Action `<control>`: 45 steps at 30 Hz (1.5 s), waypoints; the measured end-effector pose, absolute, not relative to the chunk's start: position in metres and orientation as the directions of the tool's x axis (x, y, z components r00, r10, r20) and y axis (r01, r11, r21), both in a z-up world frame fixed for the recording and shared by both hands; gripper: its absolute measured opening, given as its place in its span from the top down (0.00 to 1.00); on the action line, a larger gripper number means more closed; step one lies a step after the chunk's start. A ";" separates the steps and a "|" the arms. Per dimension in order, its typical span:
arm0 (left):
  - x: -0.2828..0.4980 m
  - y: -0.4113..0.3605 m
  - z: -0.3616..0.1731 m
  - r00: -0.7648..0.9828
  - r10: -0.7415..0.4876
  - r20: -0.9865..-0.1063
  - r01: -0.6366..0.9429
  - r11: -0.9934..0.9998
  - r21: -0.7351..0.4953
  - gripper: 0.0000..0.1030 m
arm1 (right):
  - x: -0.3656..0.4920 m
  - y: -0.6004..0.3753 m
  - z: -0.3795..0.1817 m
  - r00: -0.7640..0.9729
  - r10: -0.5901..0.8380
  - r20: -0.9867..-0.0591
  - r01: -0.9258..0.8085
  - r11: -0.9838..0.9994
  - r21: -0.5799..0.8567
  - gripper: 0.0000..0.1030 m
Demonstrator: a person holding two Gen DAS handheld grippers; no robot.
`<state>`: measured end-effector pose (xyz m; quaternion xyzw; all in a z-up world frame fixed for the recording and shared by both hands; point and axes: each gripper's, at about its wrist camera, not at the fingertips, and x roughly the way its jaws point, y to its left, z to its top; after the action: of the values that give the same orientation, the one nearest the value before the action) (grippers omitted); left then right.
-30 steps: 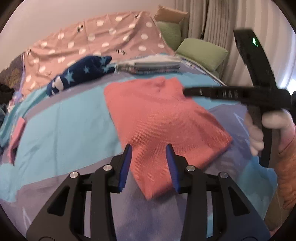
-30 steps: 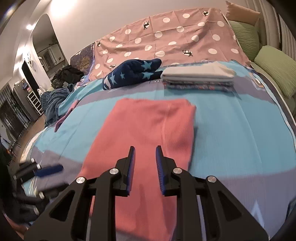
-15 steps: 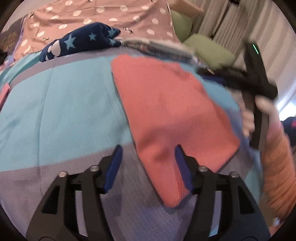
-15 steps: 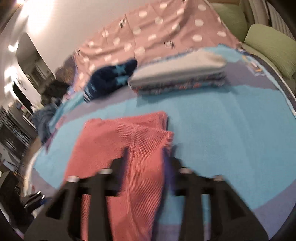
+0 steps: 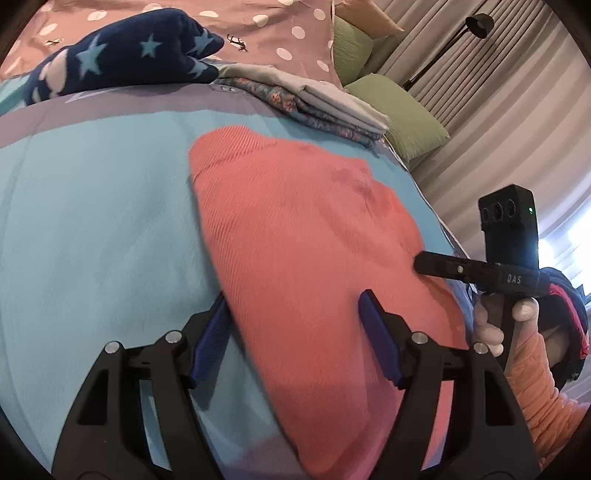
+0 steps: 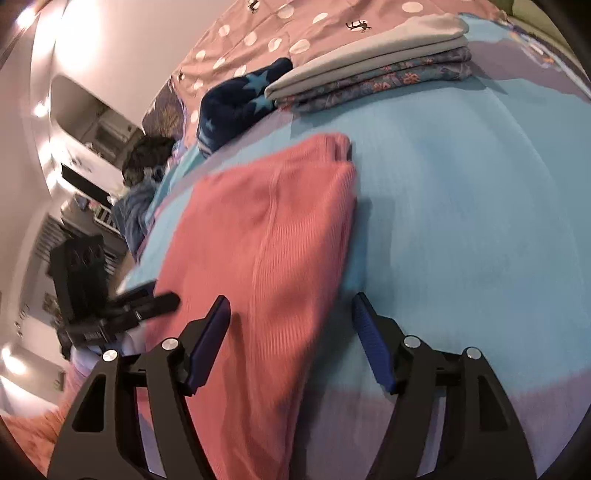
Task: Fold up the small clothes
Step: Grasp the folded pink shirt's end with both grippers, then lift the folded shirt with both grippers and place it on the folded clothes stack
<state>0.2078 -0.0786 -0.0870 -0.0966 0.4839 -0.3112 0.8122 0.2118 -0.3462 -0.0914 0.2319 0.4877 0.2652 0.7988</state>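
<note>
A salmon-pink knit garment (image 5: 303, 236) lies folded flat on the blue bed cover (image 5: 92, 221); it also shows in the right wrist view (image 6: 266, 236). My left gripper (image 5: 295, 306) is open, low over the garment's left long edge, with one finger on each side of that edge. My right gripper (image 6: 290, 310) is open, low over the garment's right long edge, which lies between its fingers. The right gripper also shows in the left wrist view (image 5: 424, 264) at the garment's far side, and the left gripper shows in the right wrist view (image 6: 162, 301). Neither holds cloth.
A stack of folded clothes (image 6: 373, 77), grey on top of floral, lies beyond the garment, with a navy star-patterned item (image 5: 122, 62) beside it. A pink polka-dot cover (image 6: 280, 33) lies behind. Green pillows (image 5: 399, 114) and curtains are at the bed's right side.
Both grippers have opened wider and dropped lower and closer to the pink garment, each coming over one long side edge. The garment has stayed flat.
</note>
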 end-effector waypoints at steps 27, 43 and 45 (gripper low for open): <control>0.294 -0.190 0.146 0.674 -0.535 -0.509 0.599 0.799 -0.046 0.75 | 0.265 -0.403 0.151 0.833 0.396 -0.387 -0.266 0.900 0.346 0.81; 0.495 -0.242 0.006 0.678 -0.215 -0.703 0.389 0.916 0.095 0.34 | 0.464 -0.424 0.007 0.748 0.158 -0.645 0.041 0.958 0.283 0.74; 0.489 -0.242 -0.024 0.650 -0.204 -0.732 0.431 0.893 0.134 0.32 | 0.453 -0.418 -0.013 0.727 0.159 -0.668 0.023 0.967 0.254 0.74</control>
<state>0.4891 -0.2421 -0.0236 0.1497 0.3790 -0.1770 0.8959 0.4533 -0.4178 -0.0134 0.1234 0.3674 0.0368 0.9211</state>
